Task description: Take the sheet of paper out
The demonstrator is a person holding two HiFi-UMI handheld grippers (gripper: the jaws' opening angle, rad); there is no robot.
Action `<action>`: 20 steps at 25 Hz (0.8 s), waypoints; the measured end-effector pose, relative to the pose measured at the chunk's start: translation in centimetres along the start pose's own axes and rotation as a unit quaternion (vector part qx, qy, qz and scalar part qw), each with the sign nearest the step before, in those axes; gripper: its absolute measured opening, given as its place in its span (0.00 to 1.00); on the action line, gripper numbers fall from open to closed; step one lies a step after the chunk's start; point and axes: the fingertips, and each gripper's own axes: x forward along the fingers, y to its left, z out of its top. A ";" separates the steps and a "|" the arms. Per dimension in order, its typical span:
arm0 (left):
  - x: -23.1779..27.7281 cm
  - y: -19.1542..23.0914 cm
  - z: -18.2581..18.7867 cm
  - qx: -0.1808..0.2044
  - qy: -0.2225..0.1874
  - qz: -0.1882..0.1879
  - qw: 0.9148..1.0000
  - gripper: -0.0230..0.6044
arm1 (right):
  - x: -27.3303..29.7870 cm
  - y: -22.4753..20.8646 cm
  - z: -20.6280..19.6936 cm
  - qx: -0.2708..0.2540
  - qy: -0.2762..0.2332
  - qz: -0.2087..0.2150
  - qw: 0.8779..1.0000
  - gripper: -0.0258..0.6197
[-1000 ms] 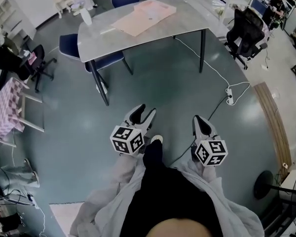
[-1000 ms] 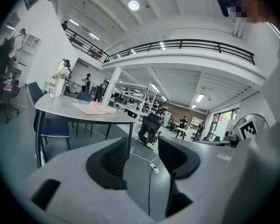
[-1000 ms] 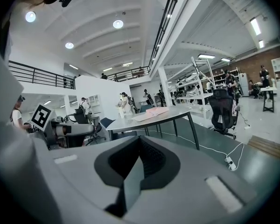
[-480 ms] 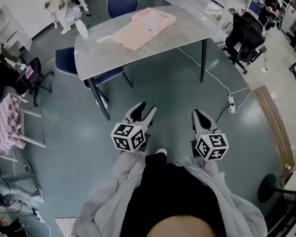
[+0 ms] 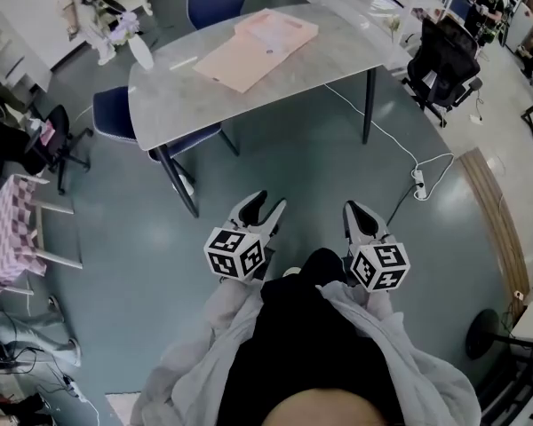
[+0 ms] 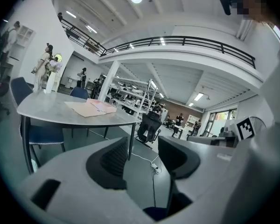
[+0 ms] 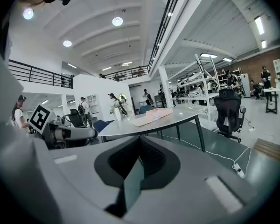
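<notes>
1. Head view: the pink paper folder (image 5: 249,51) lies on the grey table (image 5: 338,56), well apart from the left gripper (image 5: 268,201) and the right gripper (image 5: 352,208).
2. Left gripper view: jaws stand wide, nothing between them.
3. Right gripper view: jaws closed together, empty.

Ahead of us stands the table (image 5: 249,91), with the papers (image 5: 258,47) on its far half. One chair (image 5: 115,114) sits at its left end, another (image 5: 215,0) behind it. Our left gripper (image 5: 268,201) and right gripper (image 5: 353,209) are side by side, well short of it.
</notes>
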 end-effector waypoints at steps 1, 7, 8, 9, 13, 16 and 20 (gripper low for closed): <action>0.1 0.0 -0.1 -0.003 0.002 0.000 1.000 0.34 | 0.1 0.0 -0.1 0.000 0.003 0.000 1.000 0.05; 0.7 1.2 -0.9 -0.017 0.014 0.005 1.000 0.35 | 1.1 -0.8 -0.8 0.006 0.020 -0.002 1.000 0.05; 1.0 1.6 -1.1 -0.020 0.016 0.006 1.000 0.35 | 1.5 -1.0 -1.0 0.008 0.023 -0.002 1.000 0.05; 1.3 2.0 -1.1 -0.024 0.019 0.008 1.000 0.34 | 1.9 -1.1 -1.1 0.011 0.026 -0.001 1.000 0.05; 3.2 2.8 -0.8 -0.029 0.025 0.009 0.999 0.34 | 3.4 -2.2 -0.9 0.018 0.030 0.000 0.999 0.05; 5.0 3.3 -0.3 -0.025 0.029 0.006 0.999 0.34 | 4.8 -3.5 -0.5 0.021 0.031 -0.002 0.999 0.05; 7.5 4.9 0.8 -0.029 0.032 0.010 0.999 0.34 | 7.4 -5.3 0.3 0.021 0.038 0.001 0.999 0.05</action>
